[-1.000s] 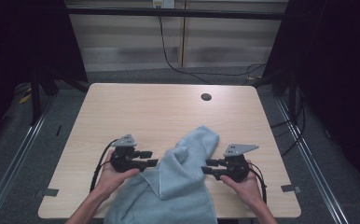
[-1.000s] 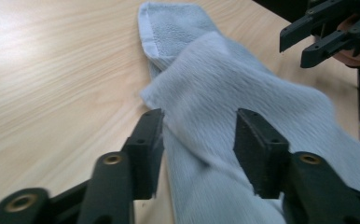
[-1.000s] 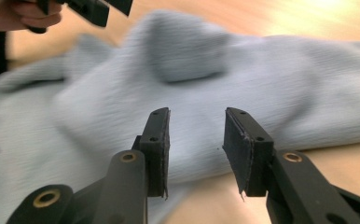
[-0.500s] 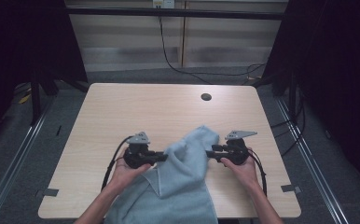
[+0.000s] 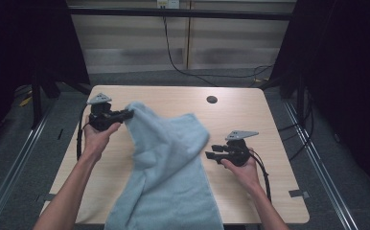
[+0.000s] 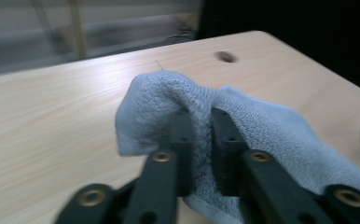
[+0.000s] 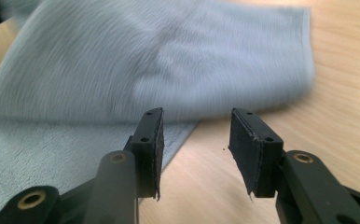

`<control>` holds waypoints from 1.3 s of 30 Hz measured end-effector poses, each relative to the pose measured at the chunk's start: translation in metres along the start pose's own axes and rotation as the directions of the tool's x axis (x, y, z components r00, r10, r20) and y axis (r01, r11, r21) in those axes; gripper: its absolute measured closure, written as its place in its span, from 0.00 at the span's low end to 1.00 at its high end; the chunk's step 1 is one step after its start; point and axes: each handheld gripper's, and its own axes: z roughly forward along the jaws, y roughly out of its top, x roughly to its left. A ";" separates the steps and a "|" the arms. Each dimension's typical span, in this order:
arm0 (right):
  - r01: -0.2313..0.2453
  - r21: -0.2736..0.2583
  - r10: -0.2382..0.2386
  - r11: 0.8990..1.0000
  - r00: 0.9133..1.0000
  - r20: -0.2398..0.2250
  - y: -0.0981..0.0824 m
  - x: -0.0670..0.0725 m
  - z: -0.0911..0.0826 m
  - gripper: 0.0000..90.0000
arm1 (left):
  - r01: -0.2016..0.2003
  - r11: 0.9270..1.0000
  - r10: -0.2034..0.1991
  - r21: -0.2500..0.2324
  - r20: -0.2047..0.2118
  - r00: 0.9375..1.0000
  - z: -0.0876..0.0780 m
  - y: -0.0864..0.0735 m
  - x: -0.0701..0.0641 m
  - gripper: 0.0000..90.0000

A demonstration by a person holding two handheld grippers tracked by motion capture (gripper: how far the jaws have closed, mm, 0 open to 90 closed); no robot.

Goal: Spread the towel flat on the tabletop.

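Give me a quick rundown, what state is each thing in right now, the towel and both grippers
Towel: rumpled, one corner lifted off the table, the near end hanging over the front edge.
Left gripper: shut on the towel corner, jaws pinching the cloth.
Right gripper: open, nothing between its jaws, beside the towel.

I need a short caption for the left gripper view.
Left gripper shut on a fold of light blue towel above the wooden table.
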 end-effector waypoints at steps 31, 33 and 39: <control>0.056 0.147 -0.056 0.988 0.998 -0.002 -0.041 0.023 -0.005 0.82 | 0.007 0.974 -0.011 0.228 0.017 1.000 0.016 -0.111 0.000 0.71; 0.062 0.148 -0.061 0.987 0.998 -0.006 -0.045 0.026 -0.010 0.82 | 0.000 0.976 -0.002 0.220 0.010 1.000 0.018 -0.111 -0.004 0.70; 0.074 0.165 -0.071 0.983 0.997 -0.028 -0.063 0.045 -0.032 0.82 | -0.008 0.975 0.003 0.222 0.027 1.000 0.023 -0.111 -0.011 0.66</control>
